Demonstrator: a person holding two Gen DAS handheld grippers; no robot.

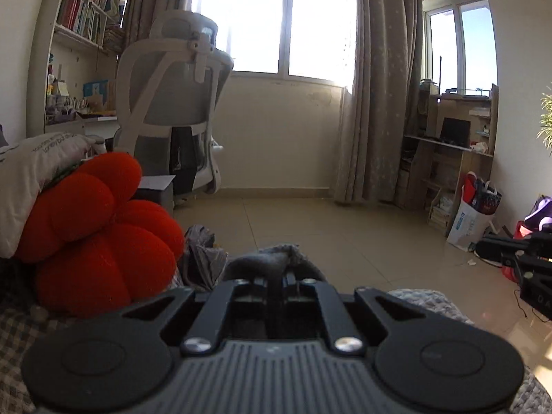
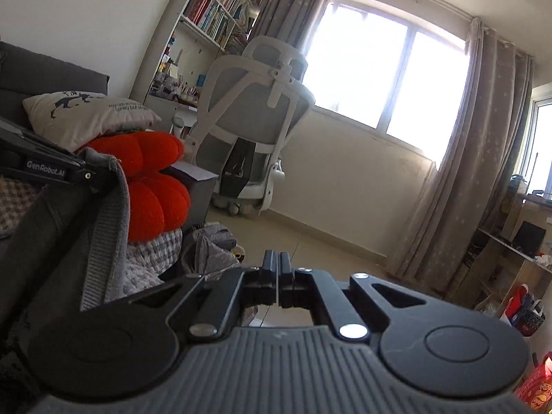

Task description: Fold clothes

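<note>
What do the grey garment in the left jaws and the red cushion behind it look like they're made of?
Grey garment: looks like knitted fabric, probably wool or acrylic; ribbed rows run along its hanging edge, matte finish. Red cushion: looks like soft plush or fine knit over stuffing; puffy lobes, fuzzy matte surface, no sheen. The exact fibre can't be told.

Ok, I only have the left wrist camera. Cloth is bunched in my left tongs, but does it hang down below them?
Observer: Yes. In the right wrist view, the grey knit garment hangs down from the left tongs, ribbed edge showing. Its lower end runs out of frame.
Operator: And the right tongs? I only see their side.
Observer: The right tongs are shut, with nothing between the tips.
Operator: What's behind the white pillow?
Observer: A dark grey sofa back rises behind the white pillow.
</note>
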